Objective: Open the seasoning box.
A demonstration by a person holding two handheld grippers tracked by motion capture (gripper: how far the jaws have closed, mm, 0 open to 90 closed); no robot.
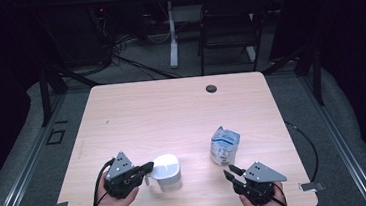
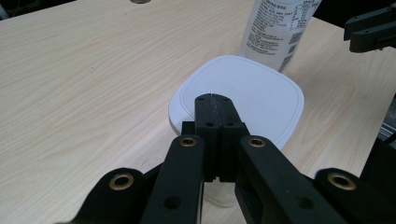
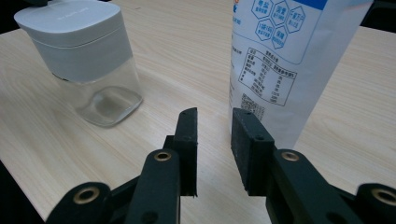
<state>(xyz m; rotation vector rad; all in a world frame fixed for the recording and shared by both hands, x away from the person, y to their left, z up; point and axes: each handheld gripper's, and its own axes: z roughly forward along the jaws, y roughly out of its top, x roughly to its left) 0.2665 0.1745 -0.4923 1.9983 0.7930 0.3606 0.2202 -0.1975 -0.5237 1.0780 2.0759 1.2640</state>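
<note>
Nearest us, two hands enter from the bottom edge of the high view, cut off at the wrists. Our left gripper point(image 1: 146, 170) has its jaws pressed together with nothing between them; the tips lie over the white lid of the jar point(image 1: 167, 171). In the left gripper view the jaws cover the lid's near edge, so we cannot tell whether they touch it. Our right gripper point(image 1: 231, 172) holds its jaws a narrow gap apart, empty, aimed at the pouch point(image 1: 224, 145) just beyond. The right gripper view crops the pouch's top, and its small print is too fine to read. Jar and pouch stand upright, apart, on the near half of the table point(image 1: 171, 109). Farther back, a dark chair point(image 1: 229, 18) fades into shadow.
</note>
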